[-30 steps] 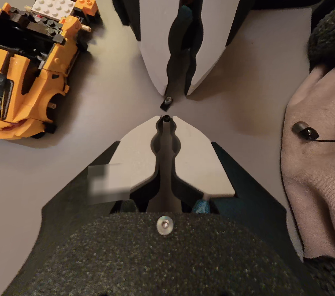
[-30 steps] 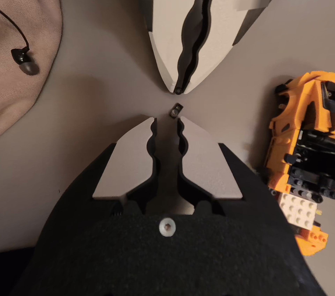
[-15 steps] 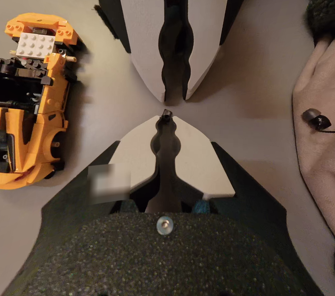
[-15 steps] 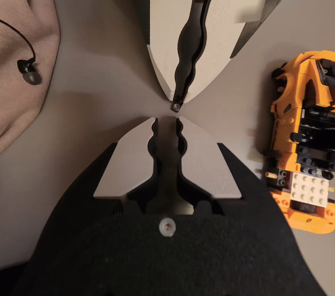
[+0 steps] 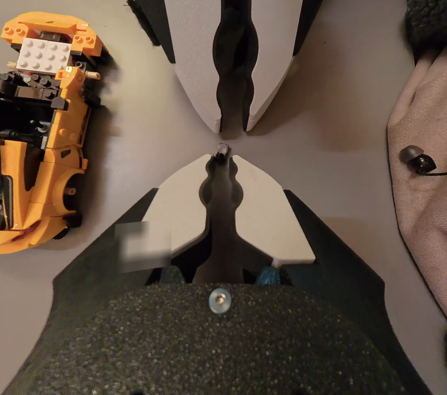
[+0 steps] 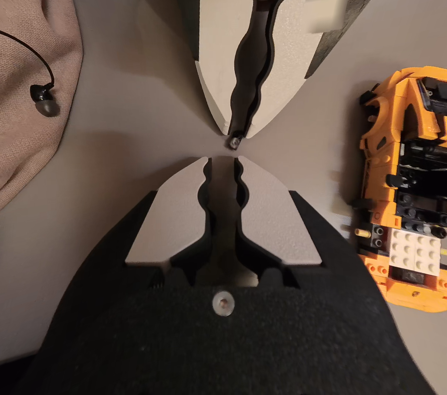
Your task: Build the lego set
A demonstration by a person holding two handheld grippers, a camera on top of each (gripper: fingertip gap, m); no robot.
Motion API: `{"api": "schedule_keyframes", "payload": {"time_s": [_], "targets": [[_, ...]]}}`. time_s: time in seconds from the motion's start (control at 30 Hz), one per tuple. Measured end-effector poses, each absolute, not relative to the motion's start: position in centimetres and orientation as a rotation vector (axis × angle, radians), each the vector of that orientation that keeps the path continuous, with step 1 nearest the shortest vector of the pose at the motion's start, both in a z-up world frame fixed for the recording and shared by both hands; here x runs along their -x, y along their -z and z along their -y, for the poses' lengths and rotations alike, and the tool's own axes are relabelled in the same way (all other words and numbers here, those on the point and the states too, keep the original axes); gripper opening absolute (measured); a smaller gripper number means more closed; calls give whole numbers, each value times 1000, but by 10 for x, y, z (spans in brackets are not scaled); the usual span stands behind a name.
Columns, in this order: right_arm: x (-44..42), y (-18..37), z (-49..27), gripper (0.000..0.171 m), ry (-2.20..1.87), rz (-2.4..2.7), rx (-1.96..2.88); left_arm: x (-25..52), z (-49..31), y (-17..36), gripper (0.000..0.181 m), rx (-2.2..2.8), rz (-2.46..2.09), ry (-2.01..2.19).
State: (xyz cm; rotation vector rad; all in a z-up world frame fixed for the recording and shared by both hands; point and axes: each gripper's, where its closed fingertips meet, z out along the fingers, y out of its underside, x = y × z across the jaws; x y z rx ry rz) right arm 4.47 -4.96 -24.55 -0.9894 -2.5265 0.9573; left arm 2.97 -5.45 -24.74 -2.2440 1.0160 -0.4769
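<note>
My left gripper (image 5: 221, 157) is shut on a tiny black Lego piece (image 5: 220, 156) at its very tips. A small dark grey piece (image 5: 223, 148) sits on the front of that black piece. In the right wrist view the left gripper (image 6: 238, 136) points down at me with the small grey piece (image 6: 234, 141) at its tip. My right gripper (image 6: 222, 158) faces it tip to tip, a little apart, jaws slightly open and empty; it also shows in the left wrist view (image 5: 232, 129). The partly built orange Lego car (image 5: 36, 129) lies on the table to the side, also in the right wrist view (image 6: 406, 189).
A beige cloth (image 5: 423, 226) with a black earbud (image 5: 418, 163) on it lies opposite the car; both show in the right wrist view, the cloth (image 6: 29, 56) and the earbud (image 6: 44, 102). The grey table (image 5: 145, 117) lies between the car and the grippers. Both grippers' tips are close together, under 4 cm apart. The earbud (image 6: 44, 102) is about 12 cm from both grippers' fingertips. My left wrist view (image 5: 413, 155) looks at it from another angle.
The small grey piece stood apart between the two grippers' tips; now it sits on the black piece in my left gripper. The right gripper stays open. Both views have shifted slightly against the car.
</note>
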Motion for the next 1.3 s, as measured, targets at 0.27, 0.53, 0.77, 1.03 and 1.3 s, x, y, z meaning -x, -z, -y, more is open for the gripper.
{"api": "schedule_keyframes", "payload": {"time_s": [0.27, 0.53, 0.77, 1.03, 1.3], "targets": [[-36, 241, 54, 17, -955, 2470, 1013, -31, 58, 248, 13, 2254, -1018, 493], [-32, 246, 56, 17, -869, 2464, 1034, -30, 59, 247, 16, 2262, -1000, 506], [-31, 246, 56, 13, -855, 2449, 1049, -29, 56, 242, 16, 2221, -998, 478], [-29, 245, 58, 13, -869, 2412, 1097, -20, 59, 242, 11, 2231, -999, 443], [-28, 247, 58, 7, -841, 2379, 1158, -16, 63, 243, 10, 2222, -984, 470]]}}
